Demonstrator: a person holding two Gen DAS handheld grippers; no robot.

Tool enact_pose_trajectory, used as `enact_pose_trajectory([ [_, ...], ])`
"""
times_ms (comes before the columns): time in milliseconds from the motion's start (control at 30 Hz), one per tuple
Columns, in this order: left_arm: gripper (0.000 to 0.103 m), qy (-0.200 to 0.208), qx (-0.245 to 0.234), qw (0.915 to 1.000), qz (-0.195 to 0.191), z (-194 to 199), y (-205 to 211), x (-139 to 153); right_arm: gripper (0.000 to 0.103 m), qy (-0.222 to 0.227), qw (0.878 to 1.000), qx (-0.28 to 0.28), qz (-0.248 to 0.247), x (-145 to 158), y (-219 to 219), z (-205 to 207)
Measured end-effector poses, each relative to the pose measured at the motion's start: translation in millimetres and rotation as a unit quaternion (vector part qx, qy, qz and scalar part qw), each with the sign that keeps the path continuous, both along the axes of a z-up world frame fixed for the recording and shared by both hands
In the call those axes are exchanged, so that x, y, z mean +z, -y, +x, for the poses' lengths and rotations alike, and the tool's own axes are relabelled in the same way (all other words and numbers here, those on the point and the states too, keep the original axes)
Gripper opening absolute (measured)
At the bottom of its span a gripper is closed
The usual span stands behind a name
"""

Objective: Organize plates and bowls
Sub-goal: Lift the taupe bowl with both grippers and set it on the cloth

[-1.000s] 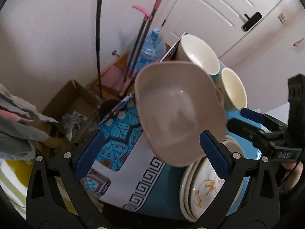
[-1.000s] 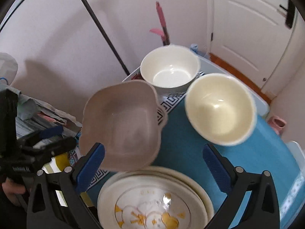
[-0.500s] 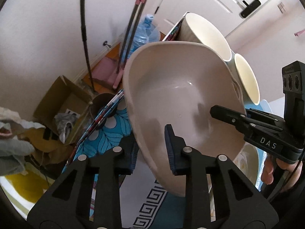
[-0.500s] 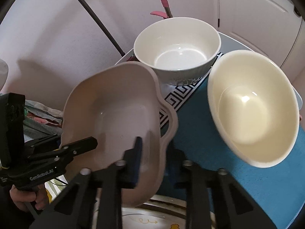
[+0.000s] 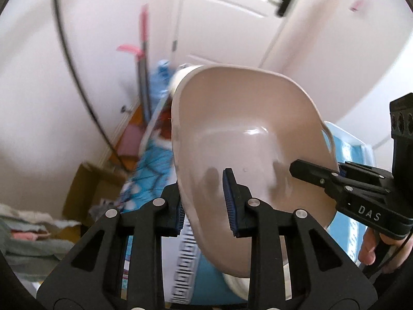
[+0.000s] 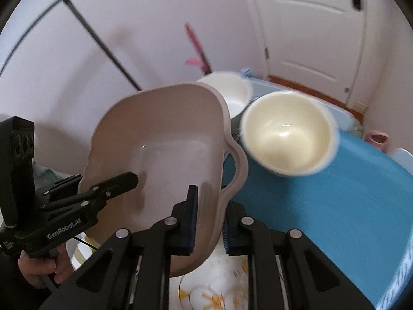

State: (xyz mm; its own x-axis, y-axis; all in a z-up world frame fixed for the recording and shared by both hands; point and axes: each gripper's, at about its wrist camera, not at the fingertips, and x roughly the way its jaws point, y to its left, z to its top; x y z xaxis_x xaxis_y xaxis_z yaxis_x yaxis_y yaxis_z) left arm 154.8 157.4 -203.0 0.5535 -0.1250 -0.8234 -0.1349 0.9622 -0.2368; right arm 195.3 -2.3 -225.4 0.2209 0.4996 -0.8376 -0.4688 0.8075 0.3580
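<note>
A white door (image 6: pixel 307 33) stands behind the counter (image 6: pixel 335 193); left of the door, pink-handled mops (image 5: pixel 143 59), a water bottle (image 5: pixel 158 80), a cardboard box (image 5: pixel 87 188).

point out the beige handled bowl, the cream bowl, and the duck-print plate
beige handled bowl (image 6: pixel 165 139): right wrist view, inner wall.
cream bowl (image 6: pixel 286 139): right wrist view, inside bottom.
duck-print plate (image 6: pixel 219 292): right wrist view, printed face below the jaws.
</note>
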Motion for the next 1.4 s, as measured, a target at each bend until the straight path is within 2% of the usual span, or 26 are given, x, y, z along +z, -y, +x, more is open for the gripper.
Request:
enact_pose_trajectory([
  [167, 0.024, 0.016, -0.058, 0.9982, 0.004, -1.8, 65.6, 23.1, 0.015, 0.022, 0.998, -0.065, -0.002, 34.0, 72.7, -30.8],
  [367, 0.024, 0.003, -0.136, 0.9907, -0.005, -7.9, 165.0, 25.6, 0.015, 0.030, 0.990, -0.138, -0.031, 50.6, 165.2, -69.2],
  [533, 0.024, -0.016, -0.184, 0.9827, -0.018, -15.1, 237.1, 7.5, 0.015, 0.023, 0.981, -0.185, -0.054, 51.1, 240.0, -83.7],
  [733, 0.024, -0.052, -0.225, 0.9728, -0.020, -17.1, 308.8, -35.3, 0.015, -0.008, 0.971, -0.227, -0.073, 18.7, 306.5, -104.6],
  [867, 0.024, -0.067, -0.236, 0.9693, -0.009, -16.0, 336.8, -64.3, 0.015, -0.033, 0.966, -0.247, -0.065, -13.9, 336.8, -108.7],
  [1000, 0.024, -0.079, -0.243, 0.9667, 0.006, -16.2, 355.5, -83.7, 0.015, -0.044, 0.964, -0.253, -0.063, -32.1, 347.4, -109.9],
  [1400, 0.024, -0.084, -0.251, 0.9639, 0.026, -10.8, 365.7, -99.7, 0.015, -0.051, 0.965, -0.253, -0.055, -54.6, 357.5, -111.1],
])
